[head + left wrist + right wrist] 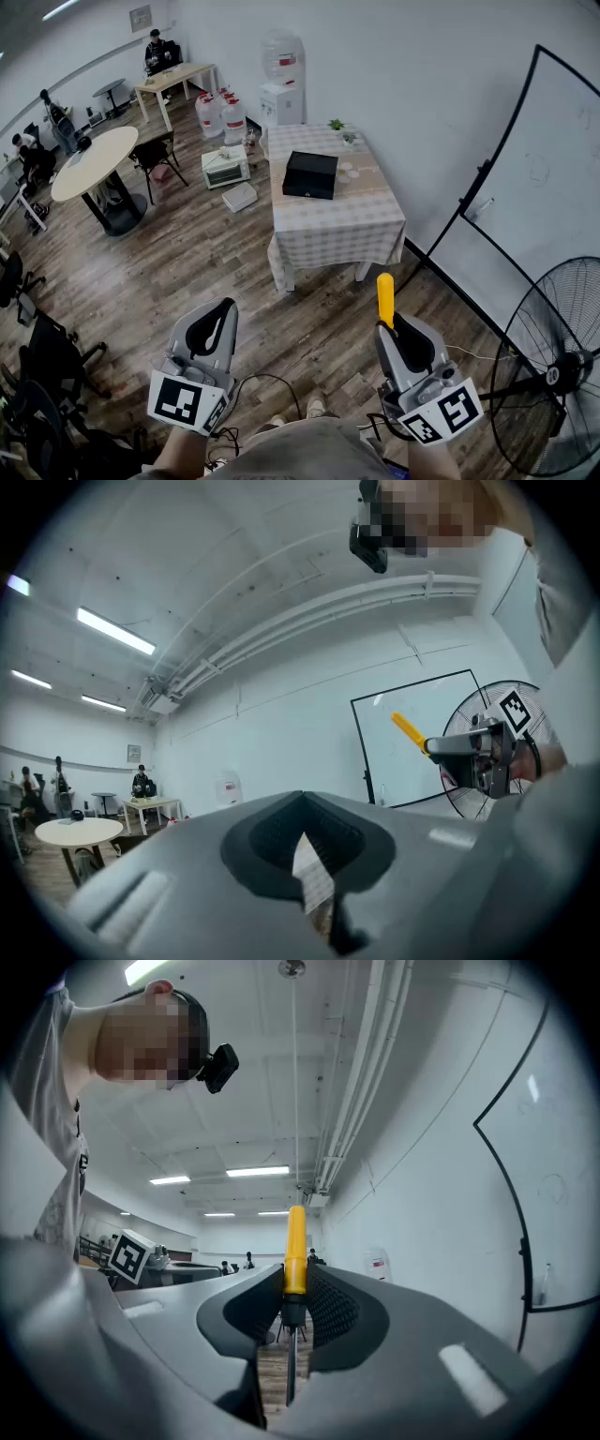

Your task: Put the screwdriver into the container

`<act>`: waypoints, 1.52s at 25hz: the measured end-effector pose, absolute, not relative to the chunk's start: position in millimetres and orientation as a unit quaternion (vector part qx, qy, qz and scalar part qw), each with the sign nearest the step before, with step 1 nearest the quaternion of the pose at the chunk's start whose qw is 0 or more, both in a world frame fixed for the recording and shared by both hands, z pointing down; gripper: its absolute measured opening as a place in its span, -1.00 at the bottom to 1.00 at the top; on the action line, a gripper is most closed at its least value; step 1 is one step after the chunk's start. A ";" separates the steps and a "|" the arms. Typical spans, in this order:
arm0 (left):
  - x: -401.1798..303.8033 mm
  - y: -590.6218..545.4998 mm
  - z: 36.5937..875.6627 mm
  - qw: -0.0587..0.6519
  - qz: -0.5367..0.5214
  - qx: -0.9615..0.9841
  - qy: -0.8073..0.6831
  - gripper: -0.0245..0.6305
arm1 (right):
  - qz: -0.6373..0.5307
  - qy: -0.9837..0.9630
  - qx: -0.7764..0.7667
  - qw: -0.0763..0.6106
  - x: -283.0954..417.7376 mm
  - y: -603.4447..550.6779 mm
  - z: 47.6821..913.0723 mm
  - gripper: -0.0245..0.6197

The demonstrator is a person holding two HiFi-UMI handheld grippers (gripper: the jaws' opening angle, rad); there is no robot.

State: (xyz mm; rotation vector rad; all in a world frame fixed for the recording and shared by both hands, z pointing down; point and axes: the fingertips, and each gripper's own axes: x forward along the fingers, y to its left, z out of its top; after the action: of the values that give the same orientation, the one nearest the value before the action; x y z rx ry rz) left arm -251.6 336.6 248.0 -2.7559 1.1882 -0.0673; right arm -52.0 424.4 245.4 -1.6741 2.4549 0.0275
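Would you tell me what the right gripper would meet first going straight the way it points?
Nothing near: the right gripper, shut on the screwdriver, faces open room; probably the cloth-covered table first, though depth is unclear.

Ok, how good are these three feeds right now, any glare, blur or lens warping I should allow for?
Head view: evenly lit and sharp, though the wide lens bows the whiteboard frame. Left gripper view: strong fisheye, dark corners, ceiling lights glaring white, the left tongs soft up close. Right gripper view: same warping; the screwdriver in the right tongs reads clearly.
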 end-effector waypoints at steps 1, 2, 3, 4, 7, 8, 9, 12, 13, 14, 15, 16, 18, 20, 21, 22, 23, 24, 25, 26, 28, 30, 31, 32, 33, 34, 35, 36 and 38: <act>-249.8 335.8 248.7 0.069 -0.023 -0.916 0.395 -0.93 | 0.005 0.822 -0.562 0.087 -49.3 423.2 246.3 -0.61; -247.9 335.1 249.2 0.068 -0.024 -0.916 0.395 -0.93 | 0.000 0.822 -0.563 0.088 -46.4 422.1 247.3 -0.61; -245.9 334.4 249.5 0.068 -0.024 -0.916 0.395 -0.93 | -0.004 0.821 -0.564 0.090 -43.3 421.1 248.2 -0.60; -243.7 333.8 249.6 0.068 -0.025 -0.916 0.395 -0.93 | -0.007 0.821 -0.564 0.091 -40.1 420.2 249.1 -0.61; -236.1 331.3 250.9 0.066 -0.025 -0.916 0.394 -0.93 | -0.012 0.819 -0.566 0.092 -31.0 417.9 251.5 -0.60; -233.0 330.0 251.5 0.065 -0.026 -0.916 0.394 -0.93 | -0.012 0.820 -0.565 0.092 -28.0 417.0 252.0 -0.61; -229.2 328.6 251.8 0.064 -0.026 -0.916 0.394 -0.93 | -0.012 0.820 -0.565 0.092 -24.6 415.9 252.3 -0.60; -216.1 325.1 252.2 0.064 -0.028 -0.917 0.394 -0.93 | -0.012 0.822 -0.562 0.092 -13.9 411.9 252.8 -0.60; -212.6 325.0 252.8 0.064 -0.029 -0.916 0.394 -0.93 | -0.012 0.823 -0.560 0.092 -11.0 411.3 253.7 -0.60; -209.4 325.2 253.7 0.065 -0.031 -0.916 0.395 -0.93 | -0.012 0.825 -0.558 0.091 -8.3 411.3 255.0 -0.60; -206.1 325.2 254.7 0.065 -0.033 -0.915 0.396 -0.93 | -0.012 0.826 -0.557 0.089 -5.3 411.2 256.6 -0.60; -202.2 324.3 255.7 0.066 -0.036 -0.915 0.397 -0.93 | -0.012 0.827 -0.556 0.087 -1.8 410.8 258.4 -0.60; -192.8 321.4 257.4 0.067 -0.041 -0.914 0.398 -0.93 | -0.013 0.828 -0.554 0.083 6.9 409.1 262.4 -0.60; -184.2 319.7 258.1 0.068 -0.041 -0.913 0.399 -0.93 | -0.015 0.830 -0.553 0.076 16.6 406.7 266.0 -0.60; -180.3 319.2 257.4 0.068 -0.039 -0.913 0.400 -0.93 | -0.017 0.830 -0.553 0.073 21.4 405.4 267.0 -0.60; -176.5 319.0 256.4 0.068 -0.037 -0.913 0.401 -0.93 | -0.018 0.829 -0.554 0.071 25.7 404.1 267.5 -0.60; -172.7 319.0 255.7 0.068 -0.036 -0.913 0.400 -0.93 | -0.020 0.829 -0.554 0.069 29.7 403.1 268.2 -0.60; -169.1 319.0 255.9 0.069 -0.036 -0.913 0.400 -0.93 | -0.020 0.829 -0.555 0.067 33.4 402.2 269.5 -0.60; -166.1 318.5 257.1 0.070 -0.037 -0.913 0.400 -0.93 | -0.021 0.829 -0.555 0.065 36.7 400.9 271.4 -0.60; -163.7 317.0 258.6 0.071 -0.039 -0.913 0.401 -0.93 | -0.021 0.830 -0.554 0.063 39.4 399.0 273.4 -0.60; -160.8 311.6 261.2 0.072 -0.042 -0.911 0.404 -0.93 | -0.020 0.831 -0.552 0.061 43.1 393.5 276.4 -0.60; -158.1 305.5 262.7 0.073 -0.043 -0.910 0.405 -0.93 | -0.021 0.832 -0.550 0.060 45.6 386.8 279.0 -0.60; -156.3 302.5 263.5 0.074 -0.043 -0.910 0.405 -0.93 | -0.022 0.832 -0.550 0.059 47.0 383.2 280.2 -0.60; -154.0 299.2 264.2 0.076 -0.044 -0.910 0.405 -0.93 | -0.023 0.832 -0.551 0.060 48.9 379.3 281.5 -0.60; -151.5 295.2 264.6 0.077 -0.044 -0.910 0.404 -0.93 | -0.025 0.832 -0.551 0.061 51.0 375.1 282.8 -0.60; -149.0 290.4 264.9 0.078 -0.044 -0.911 0.403 -0.93 | -0.027 0.831 -0.552 0.062 53.0 370.2 284.4 -0.60; -146.8 284.9 265.3 0.078 -0.043 -0.911 0.403 -0.93 | -0.028 0.832 -0.551 0.062 54.6 364.3 286.3 -0.60; -145.1 278.8 266.0 0.079 -0.042 -0.911 0.402 -0.93 | -0.030 0.832 -0.551 0.061 55.6 357.7 288.6 -0.60; -142.7 265.2 268.9 0.079 -0.044 -0.912 0.400 -0.93 | -0.033 0.831 -0.552 0.058 56.8 343.3 293.7 -0.60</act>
State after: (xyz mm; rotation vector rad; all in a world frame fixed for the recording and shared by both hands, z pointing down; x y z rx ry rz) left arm -142.7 265.2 268.9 -2.7301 1.1967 -0.1328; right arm 56.8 343.3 293.7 -1.6724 2.5190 -0.1010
